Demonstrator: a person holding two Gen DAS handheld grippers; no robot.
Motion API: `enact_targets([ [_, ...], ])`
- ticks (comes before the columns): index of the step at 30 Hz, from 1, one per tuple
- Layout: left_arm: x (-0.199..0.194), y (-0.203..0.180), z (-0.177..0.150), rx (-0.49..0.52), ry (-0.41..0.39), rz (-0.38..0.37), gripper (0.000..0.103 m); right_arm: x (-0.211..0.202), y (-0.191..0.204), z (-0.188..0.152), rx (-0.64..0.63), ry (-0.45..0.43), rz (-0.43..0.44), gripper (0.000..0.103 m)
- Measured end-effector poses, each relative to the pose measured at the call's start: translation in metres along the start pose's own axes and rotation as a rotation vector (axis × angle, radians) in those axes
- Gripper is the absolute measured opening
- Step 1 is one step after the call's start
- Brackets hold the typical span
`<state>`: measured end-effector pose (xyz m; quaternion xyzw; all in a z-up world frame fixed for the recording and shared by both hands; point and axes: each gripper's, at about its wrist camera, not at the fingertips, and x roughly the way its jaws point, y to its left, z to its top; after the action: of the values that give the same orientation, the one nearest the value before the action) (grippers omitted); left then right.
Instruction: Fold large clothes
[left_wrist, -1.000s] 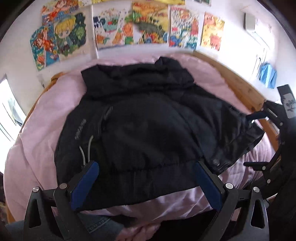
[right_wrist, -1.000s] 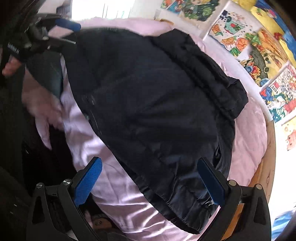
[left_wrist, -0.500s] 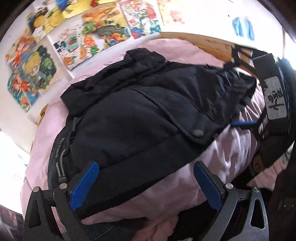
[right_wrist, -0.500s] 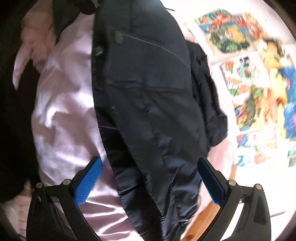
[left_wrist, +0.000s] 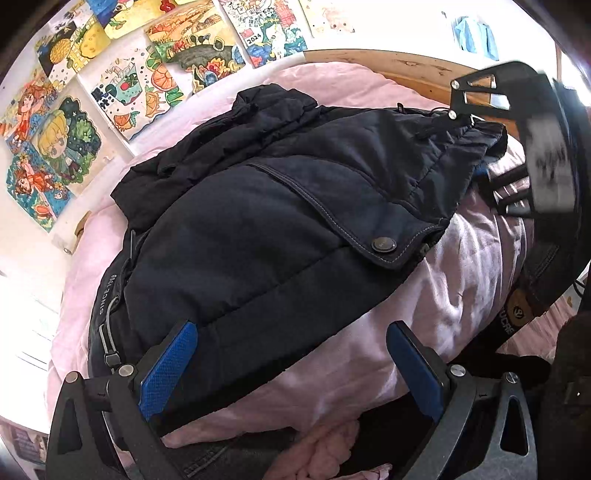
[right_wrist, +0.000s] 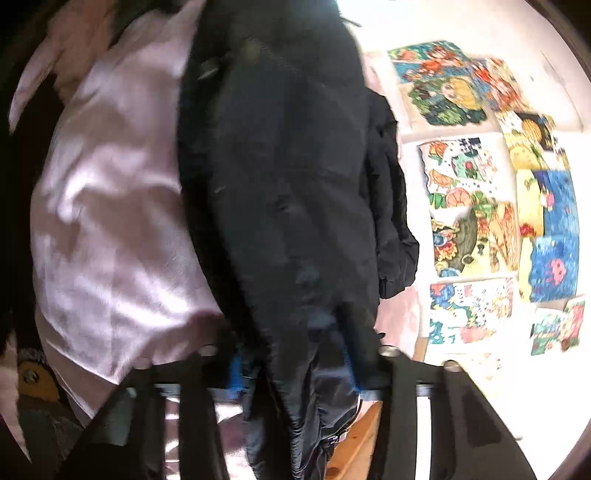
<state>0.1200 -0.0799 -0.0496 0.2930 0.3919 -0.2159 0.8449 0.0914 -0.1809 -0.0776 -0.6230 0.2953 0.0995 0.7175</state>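
Right tool (right_wrist: 293, 363) has just been closing and its blue pads now pinch a thick bunch of the black jacket's (left_wrist: 258, 236) hem, fabric pressed between them. Left tool (left_wrist: 291, 363) gapes wide over the other end of that hem, one pad above the dark cloth, the other above bare sheet, gripping nothing yet.

The jacket lies spread on the pink sheet (left_wrist: 461, 266) of the bed, hood bunched toward the wall, a snap-buttoned pocket flap (left_wrist: 384, 244) facing up, a drawcord (left_wrist: 107, 332) trailing near the left pad. It looks padded and bulky, so the first fold is only starting.

To do this well, I'd say the left tool should drop over the hem edge and bite deep through every layer, clear of that cord, matching the right side's hold. Then both should lift evenly, or the heavy padding will sag and twist.

Beyond it: a wooden bed frame (left_wrist: 369, 61) and bright drawings (left_wrist: 155, 77) on the wall.
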Motion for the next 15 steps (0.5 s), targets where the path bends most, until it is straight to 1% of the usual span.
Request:
enact_targets([
  [1, -0.001, -0.001, 0.000, 0.003, -0.004, -0.004, 0.103, 0.005, -0.011, -0.004, 0.024, -0.007, 0.013, 0.029],
  [4, -0.002, -0.003, 0.001, 0.015, -0.011, -0.002, 0.103, 0.008, -0.048, -0.012, 0.190, -0.027, 0.098, 0.021],
  [5, -0.001, -0.004, 0.000, 0.020, -0.009, 0.006, 0.103, 0.008, -0.063, -0.014, 0.274, -0.035, 0.140, 0.020],
  [8, 0.001, -0.005, 0.000, 0.022, -0.001, 0.031, 0.103, 0.010, -0.097, -0.026, 0.479, -0.062, 0.226, 0.018],
  [10, 0.004, -0.001, 0.000, 0.004, 0.012, 0.064, 0.103, 0.011, -0.111, -0.034, 0.578, -0.080, 0.263, 0.017],
  [12, 0.007, 0.005, 0.000, -0.031, 0.026, 0.101, 0.103, 0.011, -0.114, -0.039, 0.618, -0.088, 0.270, 0.017],
  [13, 0.008, 0.010, 0.000, -0.056, 0.034, 0.136, 0.103, 0.009, -0.110, -0.042, 0.626, -0.090, 0.268, 0.017],
  [14, 0.010, 0.015, 0.000, -0.079, 0.039, 0.191, 0.103, 0.010, -0.109, -0.044, 0.631, -0.091, 0.267, 0.017],
  [15, 0.010, 0.020, 0.000, -0.099, 0.040, 0.224, 0.103, 0.010, -0.108, -0.046, 0.636, -0.090, 0.266, 0.017],
])
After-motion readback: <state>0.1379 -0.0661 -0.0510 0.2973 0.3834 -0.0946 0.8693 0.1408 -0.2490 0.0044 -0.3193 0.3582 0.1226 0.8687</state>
